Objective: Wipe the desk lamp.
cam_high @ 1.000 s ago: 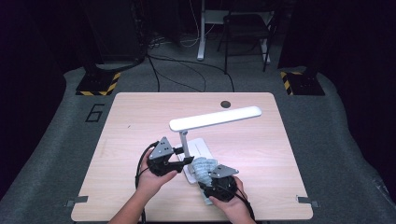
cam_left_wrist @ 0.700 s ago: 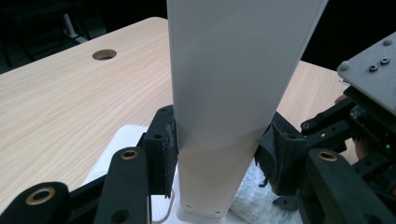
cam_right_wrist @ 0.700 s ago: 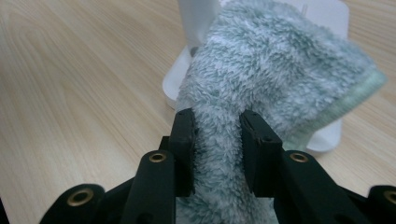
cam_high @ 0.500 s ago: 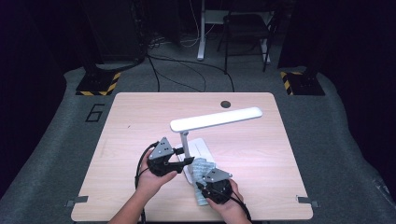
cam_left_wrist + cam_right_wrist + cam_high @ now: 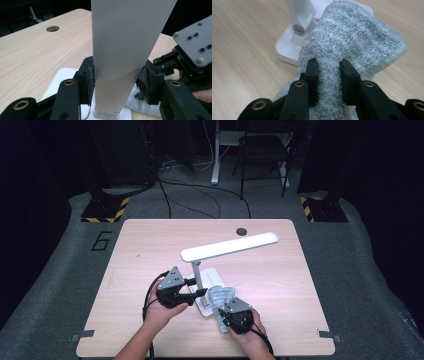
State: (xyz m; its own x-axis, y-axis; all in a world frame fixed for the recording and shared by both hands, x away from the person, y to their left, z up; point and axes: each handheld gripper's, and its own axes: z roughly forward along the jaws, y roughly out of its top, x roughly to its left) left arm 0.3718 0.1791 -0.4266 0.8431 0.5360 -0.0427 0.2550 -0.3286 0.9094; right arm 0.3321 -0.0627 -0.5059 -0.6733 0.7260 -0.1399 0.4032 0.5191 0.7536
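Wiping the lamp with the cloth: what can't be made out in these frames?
- High view: where the cloth meets the lamp base; right gripper covers it.
- Left gripper view: lamp head, cut off by the top edge; the lamp post hides the base.
- Right gripper view: base's far side, behind the cloth.

A large numeral "6" (image 5: 102, 240) stands in dark paint on the grey floor mat (image 5: 60, 285) just off the far left corner of the worktop (image 5: 150, 240). Yellow-and-black hazard stripes (image 5: 106, 211) mark two dark floor plates beyond it. No other lettering is legible.
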